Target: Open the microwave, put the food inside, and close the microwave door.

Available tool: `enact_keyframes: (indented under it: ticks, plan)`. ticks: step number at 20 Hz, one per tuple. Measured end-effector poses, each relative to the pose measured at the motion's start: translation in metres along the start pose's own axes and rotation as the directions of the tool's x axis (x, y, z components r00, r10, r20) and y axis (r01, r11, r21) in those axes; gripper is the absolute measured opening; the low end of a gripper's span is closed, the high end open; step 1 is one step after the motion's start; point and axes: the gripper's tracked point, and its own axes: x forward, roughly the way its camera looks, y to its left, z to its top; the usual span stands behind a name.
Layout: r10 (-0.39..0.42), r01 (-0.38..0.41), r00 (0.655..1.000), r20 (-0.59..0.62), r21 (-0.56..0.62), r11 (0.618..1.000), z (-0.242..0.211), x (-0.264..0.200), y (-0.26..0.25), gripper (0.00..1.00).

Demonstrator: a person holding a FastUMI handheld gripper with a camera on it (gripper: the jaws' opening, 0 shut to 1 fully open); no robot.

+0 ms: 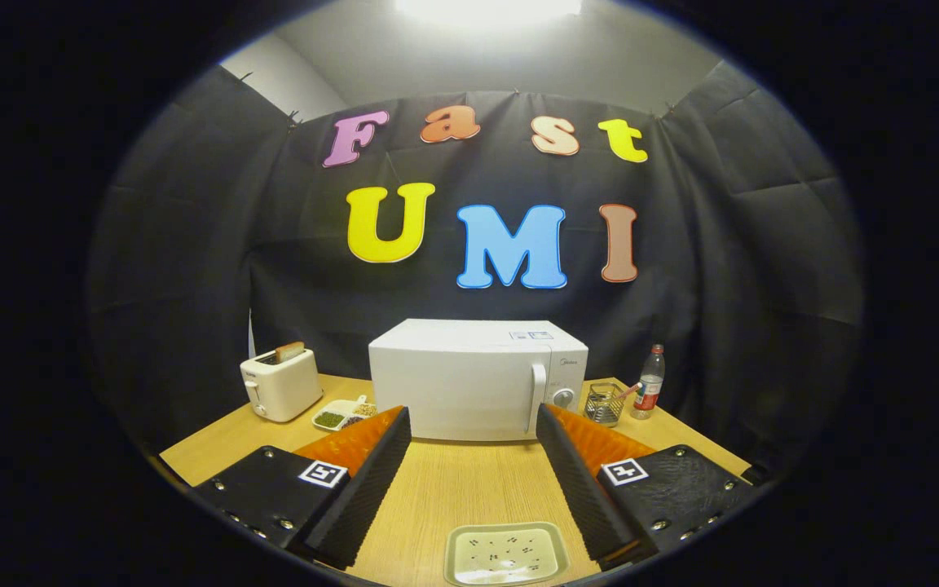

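White and boxy, the microwave (pixel 478 379) sits at the back of the wooden table (pixel 461 481), well beyond the claw (pixel 473 428). Its door is shut. A long white handle runs up and down near the door's right side, and a round knob sits just to the right of it. The claw is wide open and grips nothing. Between its two fingers, close in, lies a pale square tray (pixel 506 554) with small dark specks on it. A white toaster (pixel 280 383) with a slice of bread poking out stands left of the microwave, with a small dish of food (pixel 345 414) beside it. A wire cup (pixel 605 403) and a bottle (pixel 650 381) stand to the right.
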Motion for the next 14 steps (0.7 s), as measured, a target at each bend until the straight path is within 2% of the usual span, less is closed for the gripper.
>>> enact_keyframes:
  ticks: [14]
  plan:
    - [0.018,-0.019,0.999,0.037,0.018,1.000,0.010,-0.016,-0.009,0.98]
